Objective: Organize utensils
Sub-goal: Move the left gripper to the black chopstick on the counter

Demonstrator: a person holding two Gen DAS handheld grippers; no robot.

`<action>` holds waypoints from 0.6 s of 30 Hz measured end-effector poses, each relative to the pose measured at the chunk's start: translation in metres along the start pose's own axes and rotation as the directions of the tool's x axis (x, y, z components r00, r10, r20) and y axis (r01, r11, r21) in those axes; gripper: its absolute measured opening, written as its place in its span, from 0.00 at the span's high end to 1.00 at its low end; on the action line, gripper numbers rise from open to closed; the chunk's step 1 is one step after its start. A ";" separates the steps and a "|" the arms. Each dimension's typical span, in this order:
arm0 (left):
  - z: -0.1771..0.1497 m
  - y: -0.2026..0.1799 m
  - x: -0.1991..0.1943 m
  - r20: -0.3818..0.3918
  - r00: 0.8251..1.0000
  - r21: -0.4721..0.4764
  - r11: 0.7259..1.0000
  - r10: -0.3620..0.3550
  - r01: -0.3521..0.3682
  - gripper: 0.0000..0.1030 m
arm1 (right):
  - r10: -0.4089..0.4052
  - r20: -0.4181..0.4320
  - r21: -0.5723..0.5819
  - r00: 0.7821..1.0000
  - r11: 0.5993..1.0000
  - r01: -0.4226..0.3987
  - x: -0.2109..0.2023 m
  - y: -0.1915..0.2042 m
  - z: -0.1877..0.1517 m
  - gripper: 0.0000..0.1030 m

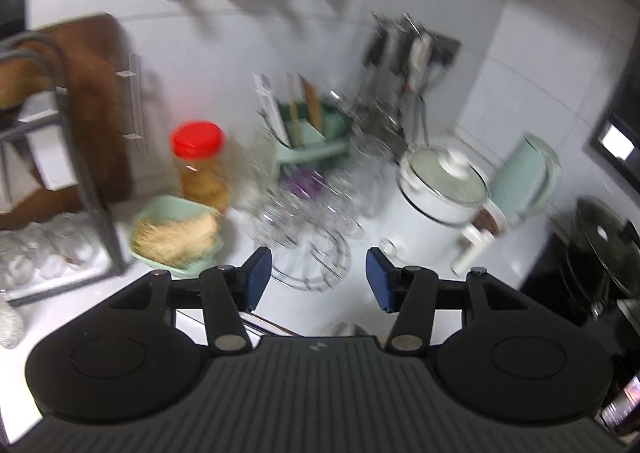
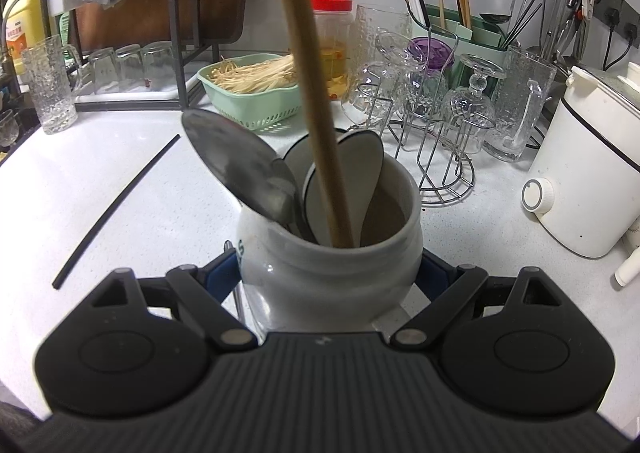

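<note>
**Right gripper clamps the utensil crock, left one hangs empty**

So the right gripper [image 2: 330, 277] has its blue pads pinched on both sides of the white ceramic crock [image 2: 332, 261], which sits on the white counter [image 2: 120, 181]. Inside the crock: a metal spoon [image 2: 240, 165], a white spoon [image 2: 352, 169] and a long wooden handle [image 2: 316, 93] leaning up out of frame. A black chopstick [image 2: 116, 209] lies loose on the counter to the left.

The left gripper [image 1: 319, 279] has its jaws spread with nothing between them, above the counter near the glass rack [image 1: 312, 213]. That view is pretty blurry.
</note>
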State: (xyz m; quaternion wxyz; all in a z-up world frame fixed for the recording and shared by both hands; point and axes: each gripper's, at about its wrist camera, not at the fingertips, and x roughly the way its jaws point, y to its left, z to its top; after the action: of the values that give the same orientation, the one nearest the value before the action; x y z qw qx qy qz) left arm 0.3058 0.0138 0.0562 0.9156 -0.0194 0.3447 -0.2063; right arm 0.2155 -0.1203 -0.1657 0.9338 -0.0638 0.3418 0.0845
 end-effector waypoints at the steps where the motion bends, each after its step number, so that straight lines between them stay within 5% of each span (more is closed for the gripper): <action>1: 0.000 0.006 -0.004 0.017 1.000 -0.010 1.000 0.020 -0.019 0.43 | -0.001 0.000 0.001 1.000 1.000 0.001 0.000 0.000 0.000 0.11; 13: -0.039 0.079 -0.002 0.025 0.979 -0.116 0.973 0.204 -0.200 0.38 | -0.020 -0.012 0.021 1.000 1.000 0.020 0.000 0.001 0.001 0.11; 18: -0.063 0.101 0.020 -0.032 0.980 -0.176 0.964 0.198 -0.201 0.38 | -0.041 -0.028 0.048 0.999 0.998 0.042 -0.001 -0.001 0.002 0.11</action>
State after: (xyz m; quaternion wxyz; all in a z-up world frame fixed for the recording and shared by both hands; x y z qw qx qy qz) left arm 0.3156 0.1048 -0.0218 0.9238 -0.0651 0.3685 -0.0813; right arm 0.2160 -0.1215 -0.1637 0.9318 -0.0494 0.3552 0.0559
